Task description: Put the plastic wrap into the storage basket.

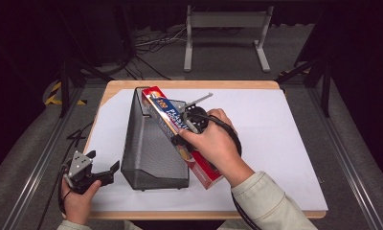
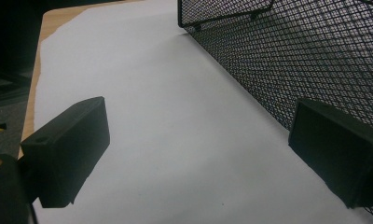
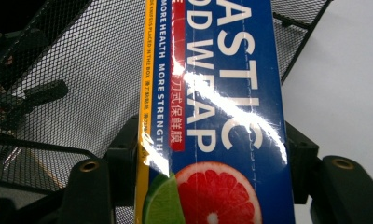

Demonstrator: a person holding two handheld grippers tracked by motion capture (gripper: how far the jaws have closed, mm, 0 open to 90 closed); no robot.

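Our right tongs (image 1: 180,136) clench the plastic wrap box (image 1: 168,112) at mid-frame, leaning on the mesh basket's (image 1: 149,153) right wall. Our left tongs (image 1: 101,167) sit released at lower left over the worktop (image 1: 275,124).

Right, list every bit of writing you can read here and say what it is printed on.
On the long box clamped in the right gripper, over the mesh basket:
"ASTIC"
"OD WRAP", both cut off at the frame edge
"MORE HEALTH MORE STRENGTH"
Chinese characters on the red strip: too blurred.
Yellow edge print: too small.
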